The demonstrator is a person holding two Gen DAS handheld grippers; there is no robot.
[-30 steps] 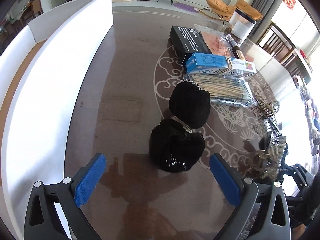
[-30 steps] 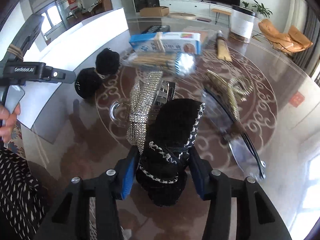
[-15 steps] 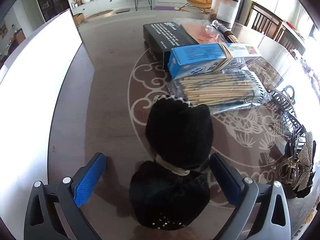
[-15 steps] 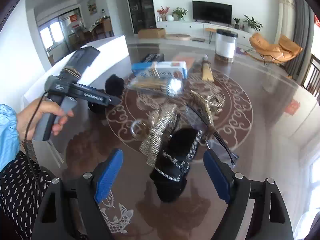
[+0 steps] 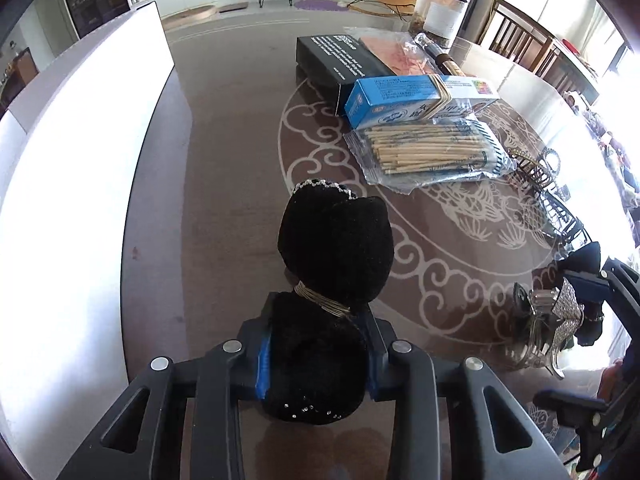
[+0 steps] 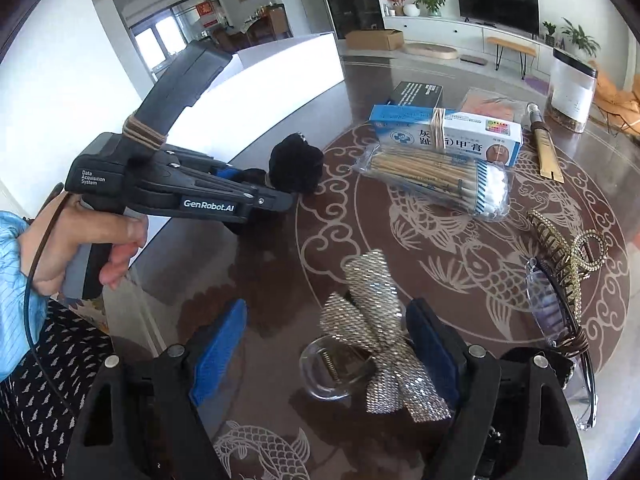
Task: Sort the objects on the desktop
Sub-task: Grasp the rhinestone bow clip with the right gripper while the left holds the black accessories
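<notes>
- White bin wall (image 5: 80,184) runs along the far left of the table (image 5: 224,184); likely the drop spot, but its inside is not visible.
- Black velvet bow (image 5: 332,280) sits centre-left, near lobe pinched between the left gripper (image 5: 316,364) pads; jaws closed to the bow's width. Far lobe sticks out forward, apparently resting on the table.
- Judged step: grasp made on the bow, lift and carry not yet begun. Next move calls for a clean lift, then a swing left over the wall without the loose lobe catching.
- Centre-right: black box (image 5: 340,60), blue carton (image 5: 416,98), swab pack (image 5: 432,152), all well apart from the bow.
- Silver mesh bow (image 6: 380,340) on a clear clip lies between the right gripper (image 6: 328,354) fingers; right pad touches or nearly touches it, left pad stands clear. Jaws partly open, gripping nothing.
- Far right: gold claw clip (image 6: 568,248) and glasses (image 6: 560,328), untouched.
- Risk: velvet is soft; grip may slip if lifted fast.
</notes>
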